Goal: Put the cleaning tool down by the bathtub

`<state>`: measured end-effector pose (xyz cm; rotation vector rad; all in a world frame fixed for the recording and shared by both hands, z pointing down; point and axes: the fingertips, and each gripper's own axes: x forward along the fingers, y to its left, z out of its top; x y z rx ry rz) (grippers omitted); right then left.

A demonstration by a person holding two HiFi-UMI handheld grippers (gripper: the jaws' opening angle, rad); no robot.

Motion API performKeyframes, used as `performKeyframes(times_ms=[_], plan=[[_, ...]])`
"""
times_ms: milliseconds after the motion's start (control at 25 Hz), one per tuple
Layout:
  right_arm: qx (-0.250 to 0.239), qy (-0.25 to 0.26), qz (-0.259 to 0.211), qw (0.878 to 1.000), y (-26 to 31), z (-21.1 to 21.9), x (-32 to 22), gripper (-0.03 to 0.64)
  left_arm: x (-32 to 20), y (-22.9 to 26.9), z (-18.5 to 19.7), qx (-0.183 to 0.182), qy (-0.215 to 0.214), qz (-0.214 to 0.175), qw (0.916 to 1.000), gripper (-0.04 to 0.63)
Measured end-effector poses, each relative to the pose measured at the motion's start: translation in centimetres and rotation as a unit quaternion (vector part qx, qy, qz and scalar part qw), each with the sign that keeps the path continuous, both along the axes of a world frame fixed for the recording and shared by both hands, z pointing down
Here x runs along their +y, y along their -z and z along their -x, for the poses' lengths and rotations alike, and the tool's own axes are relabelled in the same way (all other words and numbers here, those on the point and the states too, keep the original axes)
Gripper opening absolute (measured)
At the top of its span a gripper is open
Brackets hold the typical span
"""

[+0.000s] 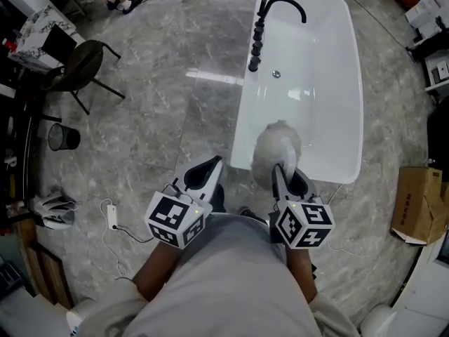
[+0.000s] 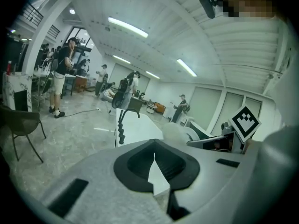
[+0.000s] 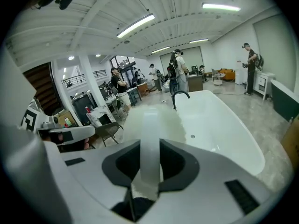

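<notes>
A: Right gripper view: what's held?
B: My right gripper (image 3: 149, 148) pinches the translucent handle of the fluffy pale cleaning tool (image 1: 277, 146), its head over the glossy white bathtub (image 1: 330, 62)'s near end. My left gripper (image 2: 154, 158) is closed, empty. I'd say I'm mid-carry; next, lower it beside the tub.

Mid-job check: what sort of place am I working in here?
Probably a large open workshop or demo hall, not a home bathroom: a freestanding white bathtub stands on open stone-look floor, a cardboard box lies nearby, and people stand about under strip lights.
</notes>
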<state>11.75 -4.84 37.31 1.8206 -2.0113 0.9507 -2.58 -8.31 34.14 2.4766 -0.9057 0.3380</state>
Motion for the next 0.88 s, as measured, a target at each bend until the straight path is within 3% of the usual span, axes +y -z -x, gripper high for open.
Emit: performKeyframes(times_ms=[400, 880], plan=[[0.016, -0.035, 0.002, 0.999, -0.1, 3.1, -3.8, 0.072, -4.4, -0.2, 1.4, 0.010, -0.064, -0.007, 0.9979, 0.008], [0.013, -0.035, 0.017, 0.999, -2.0, 3.0, -6.1, 0.072, -6.5, -1.2, 3.0, -0.004, -0.060, 0.003, 0.9982, 0.008]])
